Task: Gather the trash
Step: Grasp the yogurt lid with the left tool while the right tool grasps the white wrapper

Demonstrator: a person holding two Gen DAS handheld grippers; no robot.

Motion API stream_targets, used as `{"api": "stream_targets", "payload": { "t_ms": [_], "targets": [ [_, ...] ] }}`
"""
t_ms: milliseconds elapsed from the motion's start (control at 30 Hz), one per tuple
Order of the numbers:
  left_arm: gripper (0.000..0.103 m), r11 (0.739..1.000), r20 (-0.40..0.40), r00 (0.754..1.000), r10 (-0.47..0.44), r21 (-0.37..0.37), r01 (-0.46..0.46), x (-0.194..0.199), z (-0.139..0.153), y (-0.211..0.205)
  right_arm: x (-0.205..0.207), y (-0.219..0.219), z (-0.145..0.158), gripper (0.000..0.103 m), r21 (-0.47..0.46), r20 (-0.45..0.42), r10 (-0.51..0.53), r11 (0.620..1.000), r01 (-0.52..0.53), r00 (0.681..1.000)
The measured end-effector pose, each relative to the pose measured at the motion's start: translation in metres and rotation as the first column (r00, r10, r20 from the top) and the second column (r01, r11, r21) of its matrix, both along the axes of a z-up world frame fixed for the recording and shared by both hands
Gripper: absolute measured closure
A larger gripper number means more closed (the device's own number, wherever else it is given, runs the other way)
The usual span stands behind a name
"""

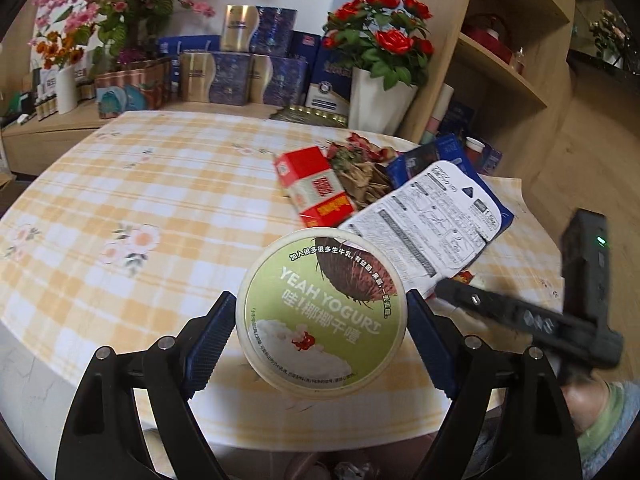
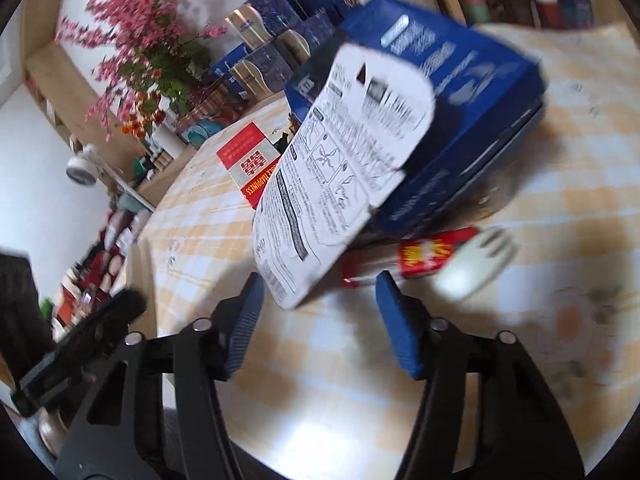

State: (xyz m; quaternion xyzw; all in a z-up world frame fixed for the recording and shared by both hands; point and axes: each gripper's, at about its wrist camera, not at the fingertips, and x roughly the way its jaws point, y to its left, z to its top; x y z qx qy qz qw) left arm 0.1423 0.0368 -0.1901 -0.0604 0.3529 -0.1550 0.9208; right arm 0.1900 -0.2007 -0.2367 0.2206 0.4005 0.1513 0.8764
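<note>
The desk (image 1: 168, 184), covered in a yellow-and-white checked cloth with small flower prints, fills most of both views, with stacked dark blue and gold gift boxes (image 1: 240, 60), a white vase of red roses (image 1: 380, 52) and pink flower sprays (image 1: 100, 12) along its far side against the wall; on its right part lies the trash: a flat dark blue cardboard box (image 2: 460, 92) with a white printed instruction card (image 2: 340, 184) leaning over its near edge, a red-and-white carton (image 1: 316, 184) beside a crumpled wrapper with a dried-flower pattern (image 1: 360, 164), and, in the right wrist view, a small red packet (image 2: 432, 254) touching a white plastic fork (image 2: 480, 256) just under the blue box; the round green-lidded yogurt tub (image 1: 322, 312) sits between the blue ribbed pads of the left tool (image 1: 320, 336), which is spread wide with a pad close on each side of the tub, though whether the pads actually press on it I cannot tell; the right tool (image 2: 320, 320) stands partly spread above the cloth, its pads on either side of the lower corner of the white card without touching it; that view is blurred.
</note>
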Motion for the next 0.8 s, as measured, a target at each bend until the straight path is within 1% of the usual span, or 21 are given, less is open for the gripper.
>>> {"api": "stream_targets", "payload": {
  "t_ms": [133,233,267,333,400,567,700,800],
  "targets": [
    [0.021,1.0,0.0,1.0,0.019,-0.017,-0.019,-0.005,0.0,0.015,0.01,-0.001,-0.001,0.051,0.094,0.004,-0.043,0.995,0.043,0.999],
    [0.021,0.999,-0.002,1.0,0.025,-0.031,-0.025,-0.007,-0.001,0.02,0.015,-0.004,0.0,0.052,0.133,0.006,-0.075,0.988,0.074,0.997],
    [0.021,0.999,-0.002,1.0,0.024,-0.033,-0.024,-0.007,-0.001,0.021,0.018,-0.005,0.0,0.054,0.145,0.003,-0.086,0.986,0.085,0.996],
    [0.021,0.999,-0.003,1.0,0.02,-0.033,-0.02,-0.008,-0.002,0.02,0.02,-0.008,0.0,0.062,0.163,-0.007,-0.104,0.981,0.104,0.995],
    [0.021,0.999,-0.004,1.0,0.016,-0.036,-0.016,-0.009,-0.003,0.02,0.022,-0.009,0.002,0.084,0.175,-0.013,-0.12,0.977,0.121,0.993],
    [0.021,0.999,0.002,1.0,0.015,-0.053,-0.015,-0.015,0.0,0.022,0.013,-0.005,0.02,0.089,0.168,0.038,-0.11,0.98,0.102,0.993],
    [0.021,0.998,0.008,1.0,0.018,-0.068,-0.017,-0.022,0.005,0.022,0.003,-0.005,0.044,0.09,0.136,0.096,-0.11,0.986,0.097,0.989],
    [0.021,0.998,0.016,1.0,0.011,-0.064,-0.01,-0.029,0.011,0.02,-0.007,-0.009,0.061,0.09,0.13,0.137,-0.126,0.986,0.109,0.982]
  ]
}}
